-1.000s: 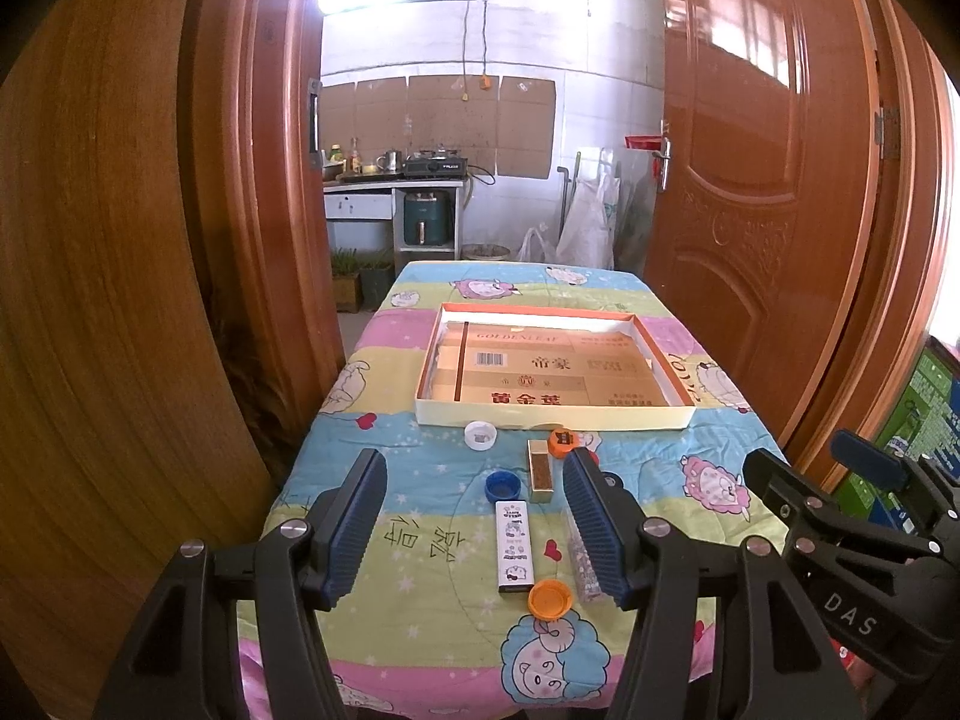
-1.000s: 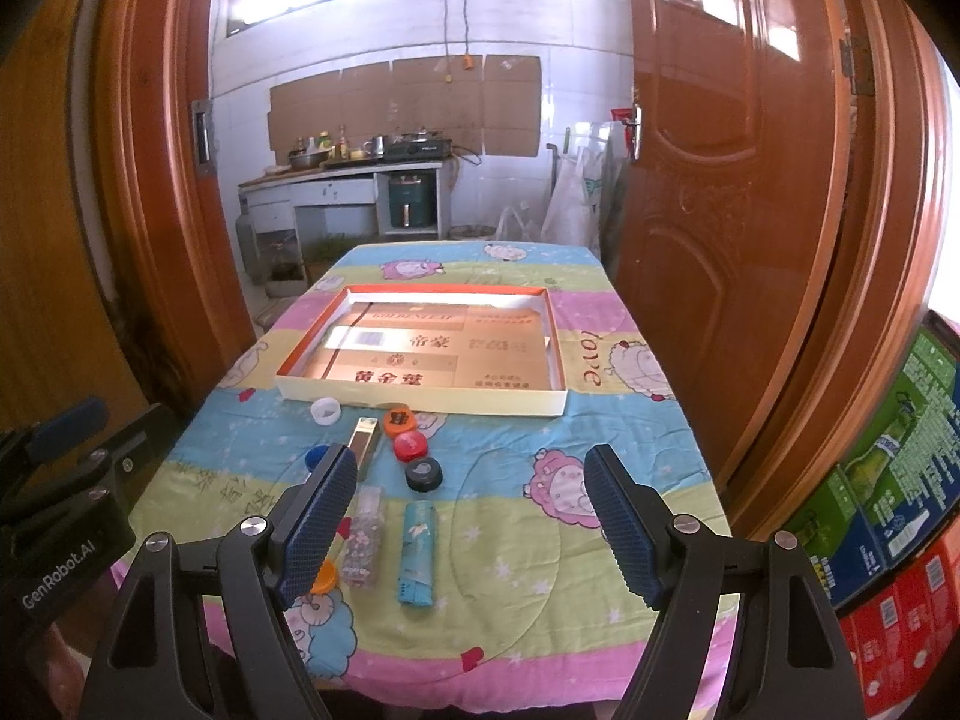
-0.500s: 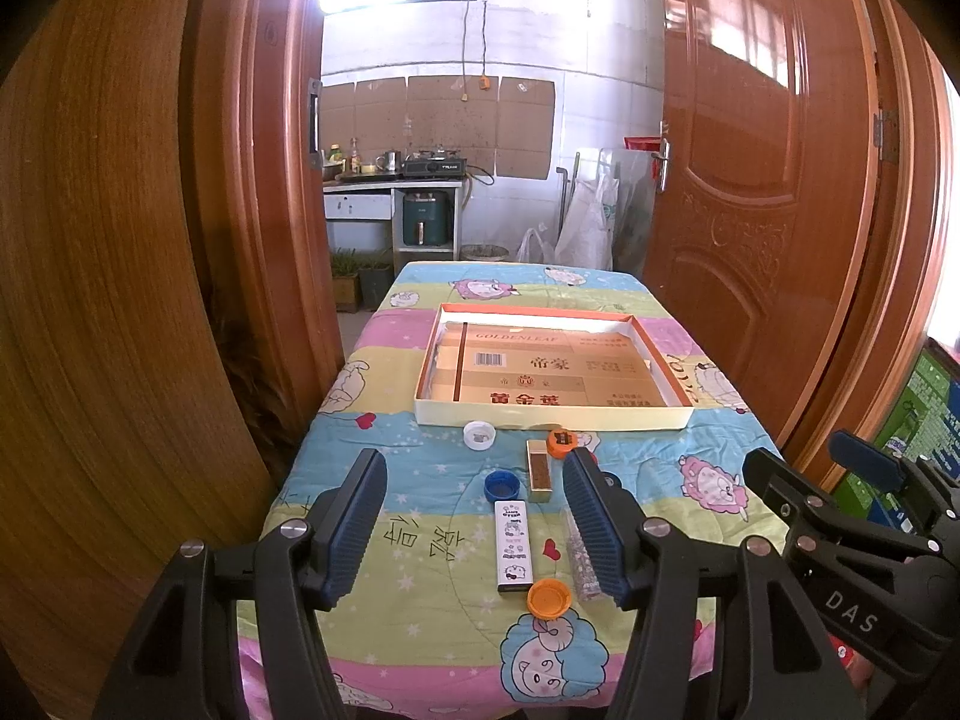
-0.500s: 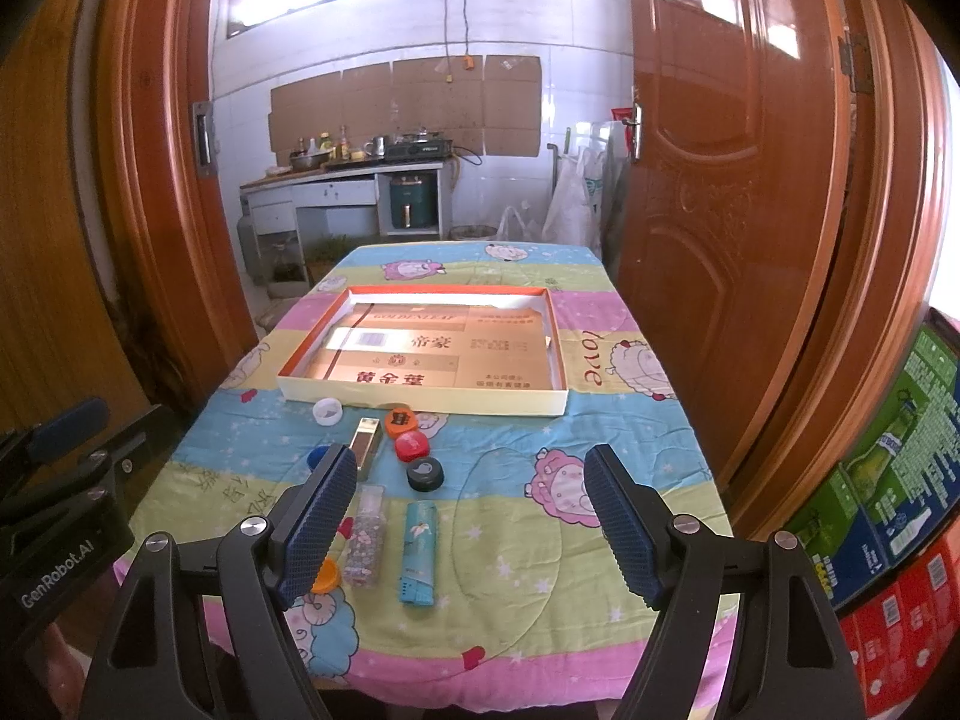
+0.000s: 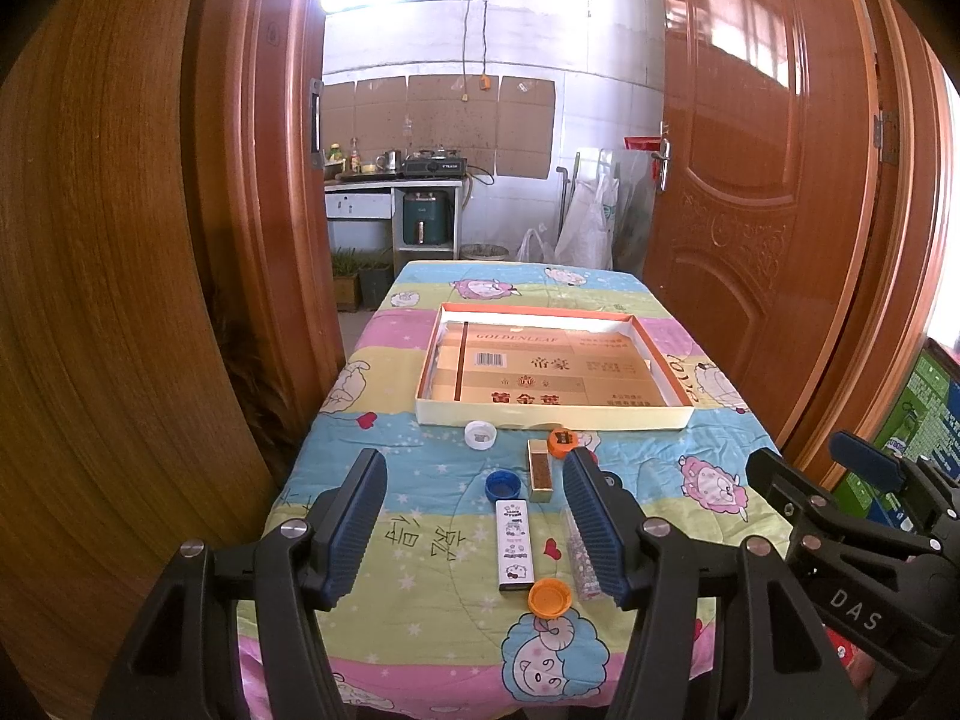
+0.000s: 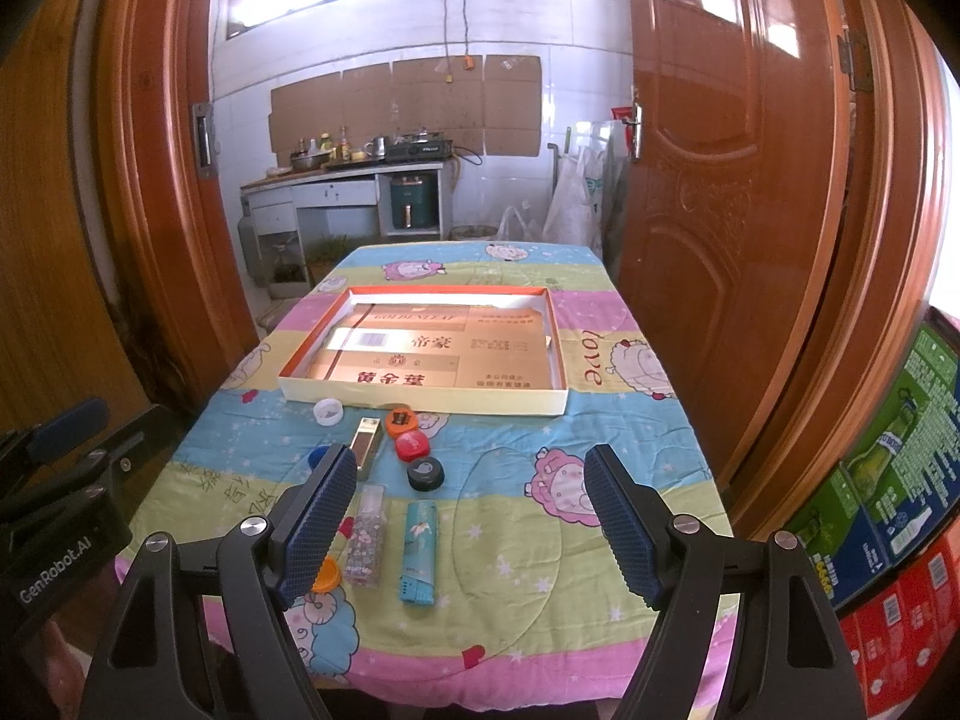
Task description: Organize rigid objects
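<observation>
**Blue-padded jaws spread, nothing moved since a second ago**

Blue pads of the left gripper [image 5: 474, 525] and right gripper [image 6: 471, 531] stand spread wide above the near edge of the worktop [image 6: 600, 540], holding nothing, just as before. Nearest lie an orange cap [image 5: 548, 597], a white lighter [image 5: 515, 545] and a teal lighter [image 6: 419, 552]. Beyond them sit a gold lighter [image 5: 539, 469] and a white cap [image 5: 480, 435]. Farthest is the shallow box tray [image 5: 555, 416], unchanged.
</observation>
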A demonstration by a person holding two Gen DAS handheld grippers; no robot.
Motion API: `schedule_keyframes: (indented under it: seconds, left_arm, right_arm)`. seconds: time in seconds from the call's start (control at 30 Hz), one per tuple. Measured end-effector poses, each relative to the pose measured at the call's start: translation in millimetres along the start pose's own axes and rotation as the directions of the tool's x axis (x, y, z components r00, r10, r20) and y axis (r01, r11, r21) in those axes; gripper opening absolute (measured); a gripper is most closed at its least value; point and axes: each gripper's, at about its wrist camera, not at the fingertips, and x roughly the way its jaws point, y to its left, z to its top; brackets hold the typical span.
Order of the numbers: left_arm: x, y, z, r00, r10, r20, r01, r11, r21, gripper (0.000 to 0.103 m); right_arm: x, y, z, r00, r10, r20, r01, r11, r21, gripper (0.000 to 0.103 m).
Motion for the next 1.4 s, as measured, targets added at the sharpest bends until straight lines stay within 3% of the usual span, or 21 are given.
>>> schedule_keyframes:
  seconds: [0.67,0.9,1.1,1.4]
  left_arm:
    - [3.4,2.6,-3.6,1.0,-0.007,-0.022,0.007,1.0,-0.004,0.062]
    - [36.1,12.6,-22.3,0.995,-0.066,-0.08,0.064,0.998,-0.021,0.062]
    - [74.9,8.2,-44.6,0.986,-0.058,-0.153,0.062,0.998,0.019,0.062]
    - [129.3,-6.0,-55.0,0.961,-0.073,-0.266,0.08,0.997,0.016,0.054]
  right_arm:
    - [3.7,2.2,-8.1,1.0,0.006,-0.024,-0.006,1.0,0.02,0.079]
    - [36.8,-0.4,-26.1,0.996,0.009,-0.094,-0.005,0.999,0.037,0.079]
    - [72.6,-0.7,-46.1,0.985,0.014,-0.174,-0.008,0.999,0.039,0.079]
    - [112.4,3.3,-57.3,0.974,0.032,-0.225,-0.025,0.999,0.031,0.079]
